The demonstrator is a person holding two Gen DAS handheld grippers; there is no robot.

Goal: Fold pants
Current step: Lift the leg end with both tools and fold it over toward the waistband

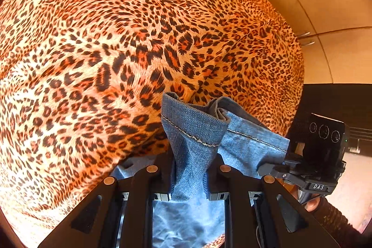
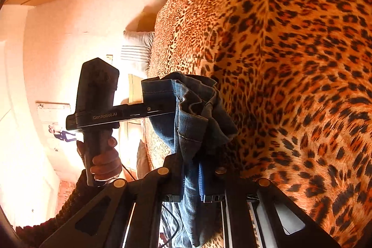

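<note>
Blue denim pants [image 1: 193, 131] hang bunched over a leopard-print bedspread [image 1: 116, 38]. In the left wrist view my left gripper [image 1: 194, 163] is shut on a hemmed edge of the denim, and the cloth runs down between the jaws. To the right, the right gripper [image 1: 269, 169] pinches the neighbouring hem. In the right wrist view my right gripper [image 2: 193, 163] is shut on a crumpled fold of the pants [image 2: 197, 108]. The left gripper [image 2: 171, 108], held by a hand [image 2: 104, 162], bites the denim edge from the left.
The bedspread [image 2: 290, 62] fills most of both views. Wooden cupboard panels with metal handles [image 1: 307, 38] stand beyond the bed's edge. Pale pillows [image 2: 137, 50] lie at the bed's far end. A dark knitted sleeve [image 2: 69, 206] shows at lower left.
</note>
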